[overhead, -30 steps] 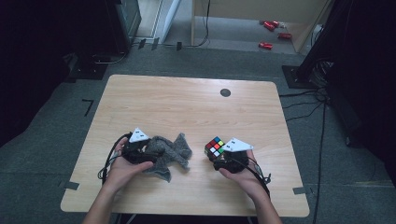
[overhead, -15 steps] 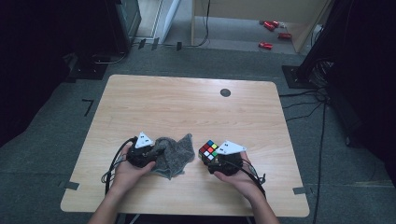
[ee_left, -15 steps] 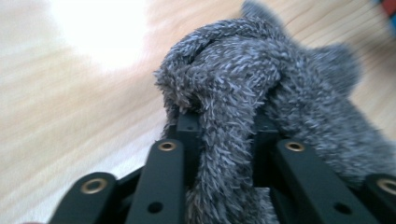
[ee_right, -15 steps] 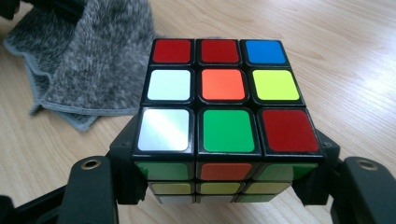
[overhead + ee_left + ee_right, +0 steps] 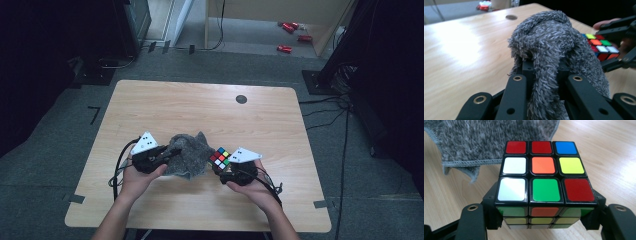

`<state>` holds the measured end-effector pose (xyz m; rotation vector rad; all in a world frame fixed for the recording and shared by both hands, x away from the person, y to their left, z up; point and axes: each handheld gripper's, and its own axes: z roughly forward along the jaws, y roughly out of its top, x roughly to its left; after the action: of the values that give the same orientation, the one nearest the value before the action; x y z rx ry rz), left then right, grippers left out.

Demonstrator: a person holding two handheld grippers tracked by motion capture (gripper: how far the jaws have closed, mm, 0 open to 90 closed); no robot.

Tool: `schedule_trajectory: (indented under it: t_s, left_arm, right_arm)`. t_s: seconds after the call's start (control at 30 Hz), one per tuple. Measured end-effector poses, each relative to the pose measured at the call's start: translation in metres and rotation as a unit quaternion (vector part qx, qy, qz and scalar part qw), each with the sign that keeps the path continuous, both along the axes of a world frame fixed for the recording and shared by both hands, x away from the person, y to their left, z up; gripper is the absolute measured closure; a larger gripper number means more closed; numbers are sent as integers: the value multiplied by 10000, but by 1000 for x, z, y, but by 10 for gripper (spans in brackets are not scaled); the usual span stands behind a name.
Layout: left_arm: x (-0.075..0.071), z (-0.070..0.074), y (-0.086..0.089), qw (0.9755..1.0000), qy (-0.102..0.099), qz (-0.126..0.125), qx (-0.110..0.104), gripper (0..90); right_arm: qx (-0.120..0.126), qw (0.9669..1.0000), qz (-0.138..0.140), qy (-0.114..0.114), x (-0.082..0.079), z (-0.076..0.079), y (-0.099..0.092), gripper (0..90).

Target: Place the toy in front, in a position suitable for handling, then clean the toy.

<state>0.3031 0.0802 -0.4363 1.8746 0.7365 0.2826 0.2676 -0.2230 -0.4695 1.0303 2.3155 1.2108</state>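
Note:
A grey fluffy cloth lies bunched on the wooden table, partly raised at its left side. My left gripper is shut on a fold of it; in the left gripper view the cloth bulges up between the black jaws of the left gripper. A scrambled colour cube sits just right of the cloth, lifted off the table, with my right gripper shut on its sides. In the right gripper view the cube rests between both jaws, with the cloth behind it. The cube also peeks past the cloth.
A small black round mark sits near the table's far edge. Cables trail over the floor to the right. Red objects lie on the floor beyond. Dark equipment stands at the far left and right.
My left gripper closed on the cloth and rose, pulling the fabric up into a bunch. The right gripper kept the cube almost in place.

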Motion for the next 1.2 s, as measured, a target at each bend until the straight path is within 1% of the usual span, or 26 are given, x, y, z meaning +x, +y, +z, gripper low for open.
schedule_trajectory:
  t_s: [0.03, 0.07, 0.13, 0.17, 0.2, 0.27, 0.3, 0.33, 0.37, 0.4, 0.47, 0.53, 0.6, 0.67, 0.7, 0.73, 0.83, 0.87, 0.9, 0.93, 0.97, 1.03, 1.07, 1.1, 1.13, 1.2]
  left_arm:
    - [0, 0, 0, 10000, 0, 0, 0, 784]
    - [2, 1, -6, 9999, 26, -101, -70, 783]
    - [1, 1, -10, 9998, 7, -158, -73, 783]
    - [0, -1, -18, 9995, 18, -305, -59, 782]
    - [0, -1, -18, 9995, 18, -305, -59, 780]
    - [-4, -4, -30, 9985, 79, -527, -111, 776]
    - [-4, -4, -30, 9985, 79, -527, -111, 772]
    - [-5, -4, -34, 9980, 104, -617, -122, 772]
    - [-8, -6, -43, 9973, 87, -728, -39, 764]
    - [-10, -6, -46, 9970, 84, -765, 10, 757]
    - [-12, -5, -50, 9973, 66, -727, 63, 730]
    - [-12, -5, -51, 9975, 73, -705, 59, 712]
    - [-15, -4, -55, 9974, 25, -714, 73, 643]
    - [-19, -3, -61, 9975, -93, -670, 200, 575]
    - [-21, -2, -65, 9973, -145, -647, 316, 545]
    - [-24, -2, -71, 9968, -200, -597, 496, 517]
    - [-25, -2, -75, 9966, -204, -552, 576, 487]
    - [-24, -3, -78, 9972, -119, -432, 599, 470]
    - [-24, -3, -78, 9972, -119, -432, 599, 445]
    - [-24, -3, -79, 9975, -42, -380, 598, 421]
    - [-23, -4, -79, 9976, 17, -352, 598, 421]
    - [-22, -4, -79, 9975, 29, -319, 632, 404]
    - [-21, -3, -74, 9981, -46, -205, 571, 469]
    - [-21, -3, -74, 9981, -46, -205, 571, 523]
    - [-18, -2, -66, 9989, 22, -209, 407, 581]
    - [-16, -1, -62, 9991, 97, -208, 345, 649]
  right_arm:
    - [0, 10000, 0, 0, 0, 0, 0, 344]
    - [43, 10000, 7, -10, 1, 2, 0, 344]
    - [49, 10000, 40, -36, 1, 3, 2, 344]
    - [47, 10000, 61, -23, 0, 4, 3, 344]
    - [47, 10000, 61, -23, 0, 4, 3, 344]
    - [6, 9999, 139, -19, -1, 3, 8, 344]
    - [6, 9999, 139, -19, -1, 3, 8, 344]
    - [-1, 9998, 173, -10, -1, 2, 10, 344]
    - [-43, 9997, 258, -21, -3, 2, 13, 344]
    - [-79, 9996, 275, -21, -4, 2, 15, 344]
    - [-157, 9995, 275, -10, -5, 1, 18, 344]
    - [-153, 9995, 262, 5, -5, 1, 18, 344]
    - [-139, 9996, 251, 16, -6, 1, 18, 344]
    - [-199, 9995, 249, 12, -7, 1, 20, 344]
    - [-233, 9994, 261, 21, -8, 1, 21, 345]
    - [-287, 9992, 279, 10, -8, 0, 23, 345]
    - [-374, 9988, 322, -60, -9, -2, 26, 345]
    - [-472, 9982, 348, -158, -11, -2, 30, 345]
    - [-472, 9982, 348, -158, -11, -2, 30, 345]
    - [-509, 9976, 425, -207, -12, -3, 32, 346]
    - [-509, 9976, 425, -207, -12, -3, 32, 346]
    - [-558, 9970, 482, -243, -13, -4, 34, 346]
    - [-536, 9969, 489, -321, -14, -3, 35, 346]
    - [-500, 9969, 489, -365, -15, -2, 34, 346]
    - [-503, 9967, 465, -426, -16, -1, 34, 346]
    - [-491, 9969, 402, -469, -16, 2, 33, 346]
